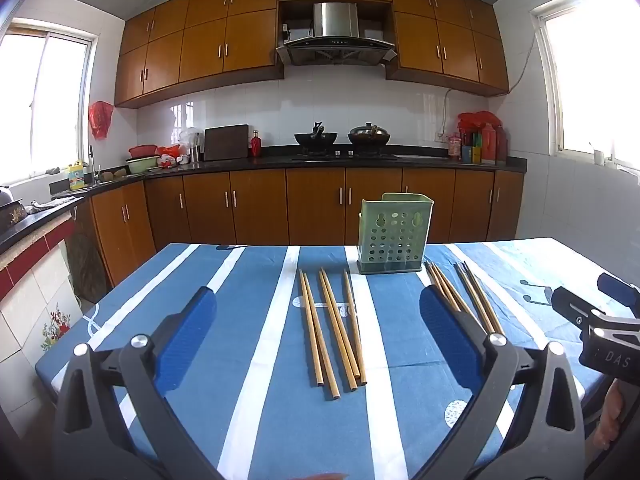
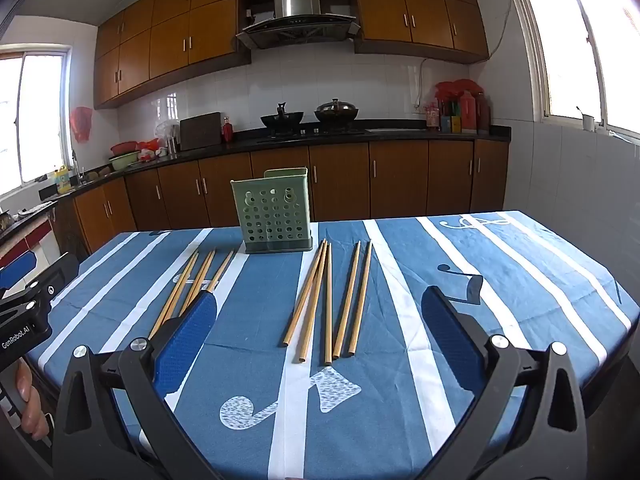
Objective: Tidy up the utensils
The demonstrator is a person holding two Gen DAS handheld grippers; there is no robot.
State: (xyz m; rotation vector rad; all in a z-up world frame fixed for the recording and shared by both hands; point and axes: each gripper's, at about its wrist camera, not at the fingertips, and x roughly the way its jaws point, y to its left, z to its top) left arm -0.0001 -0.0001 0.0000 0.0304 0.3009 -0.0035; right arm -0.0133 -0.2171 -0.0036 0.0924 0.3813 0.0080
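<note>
I'm at the start: nothing sorted yet. My left gripper [image 1: 318, 320] and right gripper [image 2: 320, 320] both hover with jaws wide, holding nothing. Five wooden chopsticks [image 1: 332, 328] lie dead ahead at twelve o'clock of the left; five more [image 2: 328, 300] face the right. The perforated green plastic holder [image 2: 274, 212] stands at eleven beyond. Next, I'd dip and pinch one chopstick.

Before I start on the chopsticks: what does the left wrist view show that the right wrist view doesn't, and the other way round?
Only the left wrist view: the open left gripper framing the left chopstick group, all five full length.

Only the right wrist view: the open right gripper framing the right chopstick group in full.

Both: the green perforated holder, the striped tablecloth, and nothing held.
</note>
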